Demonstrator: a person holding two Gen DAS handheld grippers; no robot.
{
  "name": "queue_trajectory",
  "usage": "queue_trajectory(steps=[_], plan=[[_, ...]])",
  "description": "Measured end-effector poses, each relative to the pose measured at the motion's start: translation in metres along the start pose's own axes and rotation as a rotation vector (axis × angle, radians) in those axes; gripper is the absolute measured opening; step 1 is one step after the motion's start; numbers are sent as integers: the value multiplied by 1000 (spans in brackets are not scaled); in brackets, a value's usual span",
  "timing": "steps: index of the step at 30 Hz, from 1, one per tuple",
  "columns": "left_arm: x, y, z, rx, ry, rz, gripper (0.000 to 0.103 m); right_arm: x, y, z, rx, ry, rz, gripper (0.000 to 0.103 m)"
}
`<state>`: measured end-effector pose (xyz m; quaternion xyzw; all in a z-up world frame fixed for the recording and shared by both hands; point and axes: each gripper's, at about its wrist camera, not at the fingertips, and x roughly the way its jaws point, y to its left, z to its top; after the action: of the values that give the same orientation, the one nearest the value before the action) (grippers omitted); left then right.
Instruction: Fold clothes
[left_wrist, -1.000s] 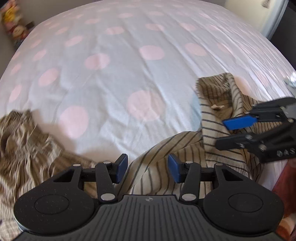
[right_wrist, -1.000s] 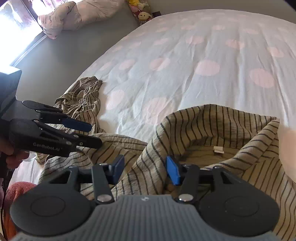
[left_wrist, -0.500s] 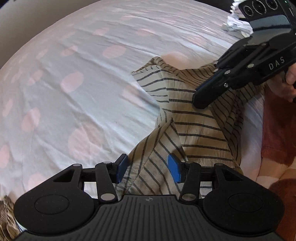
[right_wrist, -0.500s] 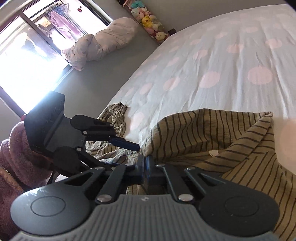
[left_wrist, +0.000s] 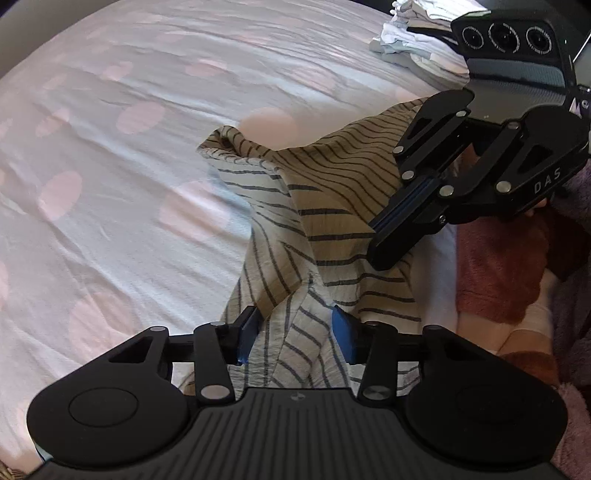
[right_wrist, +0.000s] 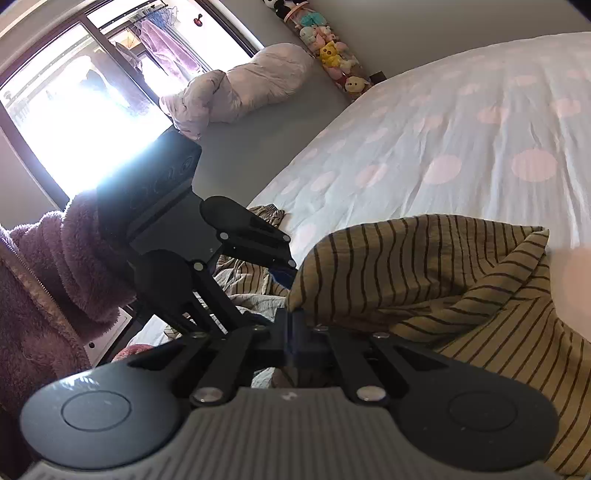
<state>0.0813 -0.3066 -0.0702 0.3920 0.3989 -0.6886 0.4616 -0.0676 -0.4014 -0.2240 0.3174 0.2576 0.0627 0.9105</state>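
I see a tan cotton shirt with thin dark stripes (left_wrist: 343, 192), paler on its inside face. My black left gripper (left_wrist: 295, 332) carries blue pads. The white bedsheet (left_wrist: 110, 177) is dotted with pale pink circles. A fuzzy mauve sleeve (right_wrist: 70, 258) shows.

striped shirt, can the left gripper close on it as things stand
Probably yes: the left gripper is open with a fold of the striped shirt already between its blue pads, nothing blocking.

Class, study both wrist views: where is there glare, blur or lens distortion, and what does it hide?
Right wrist view: the window is blown out, glare washing over the left tongs. Left wrist view: even light, the striped garment sharp. Both: fisheye bends the bed into a dome.
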Motion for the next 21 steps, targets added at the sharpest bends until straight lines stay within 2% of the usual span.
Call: queue_trajectory(steps=[2, 5, 13, 18, 21], plan=[[2, 1, 1, -24, 9, -13, 16, -5, 0, -2, 0, -5, 3, 3], [-4, -8, 0, -21, 16, 26, 5, -7, -1, -3, -3, -1, 0, 3], [-22, -33, -3, -7, 35, 135, 1, -9, 11, -5, -100, 67, -25, 3], [-34, -49, -5, 2, 47, 203, 1, -10, 29, -5, -245, 168, -115, 4], [-35, -45, -9, -34, 42, 228, 1, -21, 37, 2, -310, 171, -164, 7]])
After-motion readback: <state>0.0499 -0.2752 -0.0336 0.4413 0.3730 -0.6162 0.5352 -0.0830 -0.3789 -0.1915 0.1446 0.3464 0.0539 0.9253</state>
